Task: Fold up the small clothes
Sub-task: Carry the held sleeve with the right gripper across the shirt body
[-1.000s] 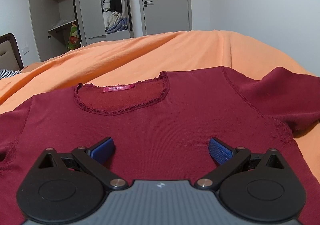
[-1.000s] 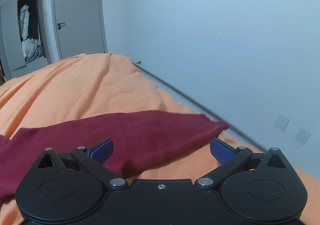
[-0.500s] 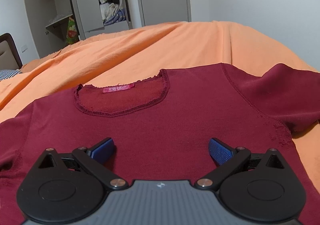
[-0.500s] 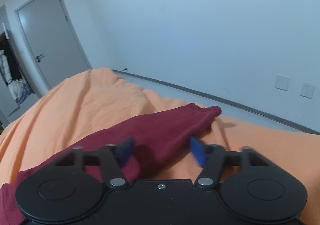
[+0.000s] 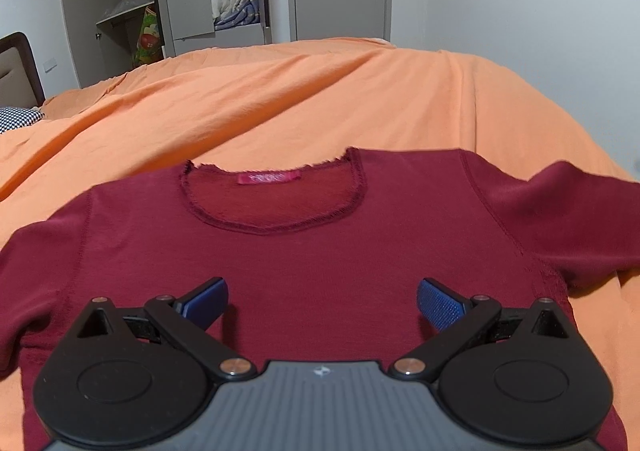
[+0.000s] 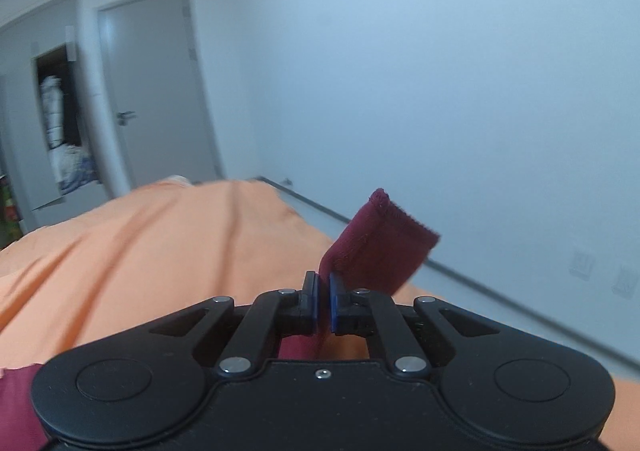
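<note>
Here, maroon shirt (image 5: 320,263), pink neck label (image 5: 269,178) unreadable

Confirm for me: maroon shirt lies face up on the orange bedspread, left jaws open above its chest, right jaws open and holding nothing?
Not quite. The right wrist view shows the right gripper with jaws shut on the sleeve, its cuff lifted off the orange bedspread. The rest holds: the left gripper is open above the maroon shirt.

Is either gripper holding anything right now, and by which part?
The right gripper is shut on the dark red knit shirt, pinching its sleeve near the cuff. The left gripper is open, holding nothing.
</note>
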A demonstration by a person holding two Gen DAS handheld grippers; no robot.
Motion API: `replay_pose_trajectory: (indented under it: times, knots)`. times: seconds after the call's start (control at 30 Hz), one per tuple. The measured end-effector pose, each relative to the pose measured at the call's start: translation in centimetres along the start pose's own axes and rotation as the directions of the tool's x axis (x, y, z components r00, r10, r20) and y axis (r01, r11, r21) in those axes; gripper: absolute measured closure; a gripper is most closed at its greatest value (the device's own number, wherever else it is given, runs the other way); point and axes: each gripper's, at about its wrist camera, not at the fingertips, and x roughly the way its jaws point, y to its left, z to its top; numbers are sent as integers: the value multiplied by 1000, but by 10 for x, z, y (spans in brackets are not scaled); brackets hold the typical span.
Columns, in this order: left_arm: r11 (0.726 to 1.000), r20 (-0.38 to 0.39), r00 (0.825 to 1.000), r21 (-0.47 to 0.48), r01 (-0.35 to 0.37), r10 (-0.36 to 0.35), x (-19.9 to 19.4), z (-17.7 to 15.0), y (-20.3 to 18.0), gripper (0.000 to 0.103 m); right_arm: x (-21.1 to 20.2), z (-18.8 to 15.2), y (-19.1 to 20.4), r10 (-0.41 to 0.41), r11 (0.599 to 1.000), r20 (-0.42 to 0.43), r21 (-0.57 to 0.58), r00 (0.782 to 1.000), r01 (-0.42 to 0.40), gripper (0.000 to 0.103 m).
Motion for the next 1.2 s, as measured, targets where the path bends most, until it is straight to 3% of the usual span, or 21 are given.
replay_pose_trajectory:
  times: [0.2,0.4,0.6,0.7,0.77,0.87,0.9,1.0,1.03,1.2]
  knots:
    - [996,66,998,-85,29,-23,-25,12,41,0,-40,26,82,191,976,71,-120,979,-182,98]
    - [979,139,990,-202,32,-4,-53,18,104,0,-80,28,191,422,882,66,-260,904,-393,101]
    - [959,194,980,-283,20,37,-72,10,164,0,-116,-8,299,585,748,3,-388,811,-538,103]
    - [946,190,980,-324,4,61,-75,3,189,0,-129,-43,346,623,679,-55,-457,780,-574,103]
    - [941,179,981,-339,-5,70,-74,-2,201,0,-135,-67,367,628,656,-103,-463,771,-596,102]
    - [940,160,985,-341,-12,71,-72,-10,210,0,-135,-97,380,597,641,-136,-512,791,-572,82]
    - [941,154,986,-339,-14,70,-71,-13,211,0,-134,-106,379,582,637,-138,-536,802,-554,81]
    - [943,136,989,-334,-10,59,-66,-18,209,0,-123,-126,370,505,651,-149,-581,850,-488,56]
    - [943,129,990,-331,-8,54,-64,-19,207,0,-122,-137,351,479,664,-153,-581,864,-471,49]
    - [952,100,995,-307,4,28,-56,-27,194,0,-71,-153,324,333,725,-150,-590,931,-354,43]
